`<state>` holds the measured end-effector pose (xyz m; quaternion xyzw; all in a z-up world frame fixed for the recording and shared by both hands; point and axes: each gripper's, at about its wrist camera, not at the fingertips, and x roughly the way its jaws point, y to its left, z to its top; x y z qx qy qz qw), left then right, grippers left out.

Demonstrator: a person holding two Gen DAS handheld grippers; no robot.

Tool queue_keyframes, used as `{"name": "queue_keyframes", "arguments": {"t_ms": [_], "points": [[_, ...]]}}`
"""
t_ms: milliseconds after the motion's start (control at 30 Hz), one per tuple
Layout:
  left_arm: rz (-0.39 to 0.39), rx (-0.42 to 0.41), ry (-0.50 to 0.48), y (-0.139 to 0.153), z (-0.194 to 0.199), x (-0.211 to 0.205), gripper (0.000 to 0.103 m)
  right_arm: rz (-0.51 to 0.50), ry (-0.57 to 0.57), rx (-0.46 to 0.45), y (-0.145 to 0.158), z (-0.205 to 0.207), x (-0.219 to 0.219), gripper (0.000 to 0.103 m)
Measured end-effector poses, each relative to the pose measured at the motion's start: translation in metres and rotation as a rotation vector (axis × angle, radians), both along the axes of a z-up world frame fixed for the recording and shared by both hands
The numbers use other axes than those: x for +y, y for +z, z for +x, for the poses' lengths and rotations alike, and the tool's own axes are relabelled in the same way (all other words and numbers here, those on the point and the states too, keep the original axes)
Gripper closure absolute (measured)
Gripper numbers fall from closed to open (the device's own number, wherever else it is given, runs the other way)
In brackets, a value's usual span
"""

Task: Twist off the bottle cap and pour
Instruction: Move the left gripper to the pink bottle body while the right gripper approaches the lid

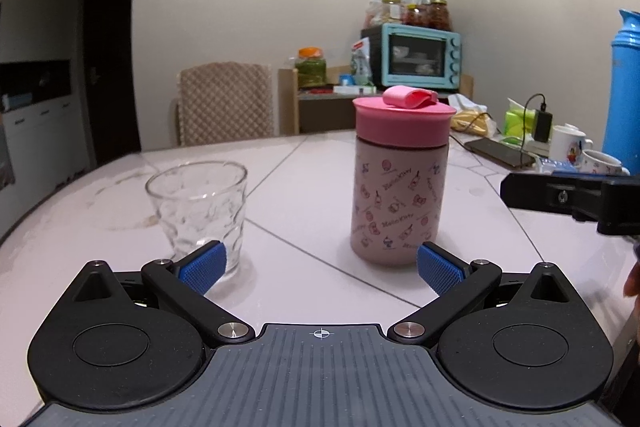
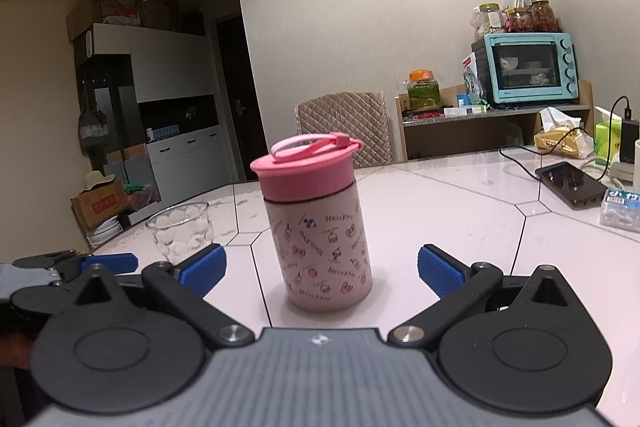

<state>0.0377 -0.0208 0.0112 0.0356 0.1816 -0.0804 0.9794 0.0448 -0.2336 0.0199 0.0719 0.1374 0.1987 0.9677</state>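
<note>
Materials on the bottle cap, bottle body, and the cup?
Bottle cap: looks like soft matte pink silicone or plastic, with a floppy strap loop. Bottle body: matte printed coating, base material unclear. Cup: clear dimpled glass, see-through.

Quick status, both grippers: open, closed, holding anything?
Left gripper: open, holding nothing.
Right gripper: open, holding nothing; bottle untouched.

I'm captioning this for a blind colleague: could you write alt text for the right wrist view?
A capped pink cartoon-print bottle stands upright on a pale table, ahead of the right gripper, whose blue-padded jaws are open. An empty glass stands to its left.
</note>
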Motion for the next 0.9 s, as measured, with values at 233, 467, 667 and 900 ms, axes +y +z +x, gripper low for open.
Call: {"name": "queue_keyframes", "arguments": {"t_ms": [233, 467, 667, 900], "points": [[-0.008, -0.036, -0.132, 0.006, 0.018, -0.003, 0.0, -0.024, -0.005, -0.032, 0.013, 0.008, 0.006, 0.0], [0.007, -0.053, -0.263, 0.009, 0.038, -0.009, 0.0, -0.019, -0.01, -0.057, 0.028, 0.015, 0.007, 0.0], [0.031, -0.042, -0.346, -0.001, 0.064, -0.017, 0.0, -0.025, -0.024, -0.064, 0.035, 0.024, 0.005, 0.0], [0.031, -0.028, -0.389, -0.009, 0.09, -0.022, 0.0, -0.044, -0.024, -0.062, 0.038, 0.034, 0.005, 0.0]]}}
